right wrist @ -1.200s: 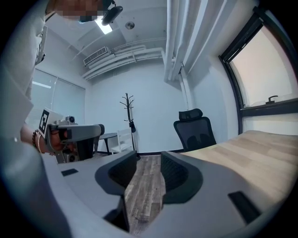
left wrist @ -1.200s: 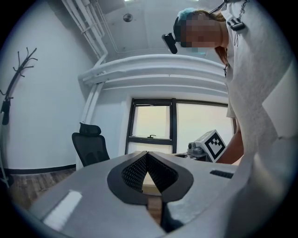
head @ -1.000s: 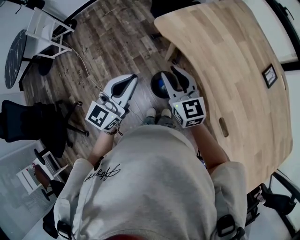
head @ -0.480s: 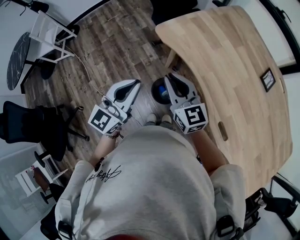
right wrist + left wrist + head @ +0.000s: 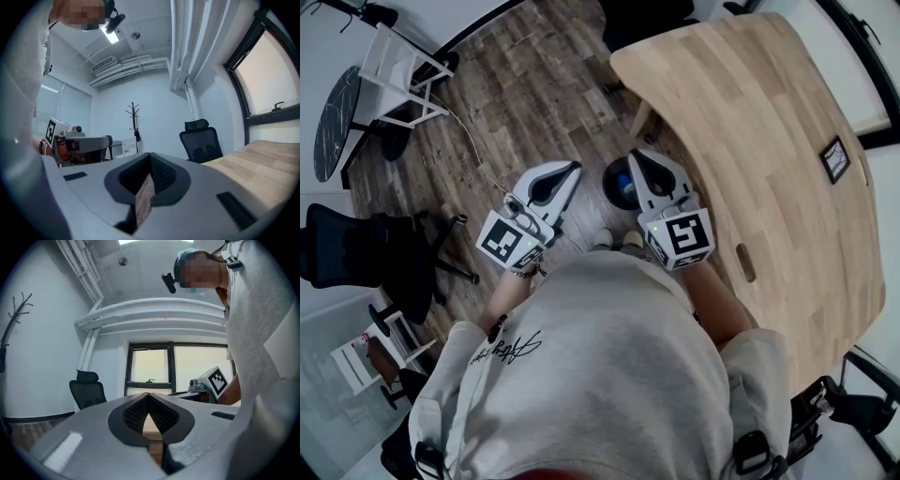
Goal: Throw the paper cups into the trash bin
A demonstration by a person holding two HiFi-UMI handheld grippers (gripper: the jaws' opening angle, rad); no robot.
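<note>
A small round dark trash bin (image 5: pixel 616 186) with something blue inside stands on the wood floor beside the table leg. My right gripper (image 5: pixel 635 157) hangs over the bin's right side; its jaws are closing the last bit, tips together and nothing between them, as the right gripper view (image 5: pixel 150 169) also shows. To the bin's left, my left gripper (image 5: pixel 573 170) is held at about the same height, shut and empty, its pads meeting in the left gripper view (image 5: pixel 148 398). No paper cup shows in any view.
A light wooden table (image 5: pixel 769 141) fills the right, with a small black-framed square (image 5: pixel 838 157) near its far edge. A black office chair (image 5: pixel 366 248) stands on the left, and a white rack (image 5: pixel 394 66) at the upper left. The person's feet (image 5: pixel 617 240) are just before the bin.
The right gripper's jaws, spread wide above the bin a second ago, have come together. Both grippers have stayed nearly in place.
</note>
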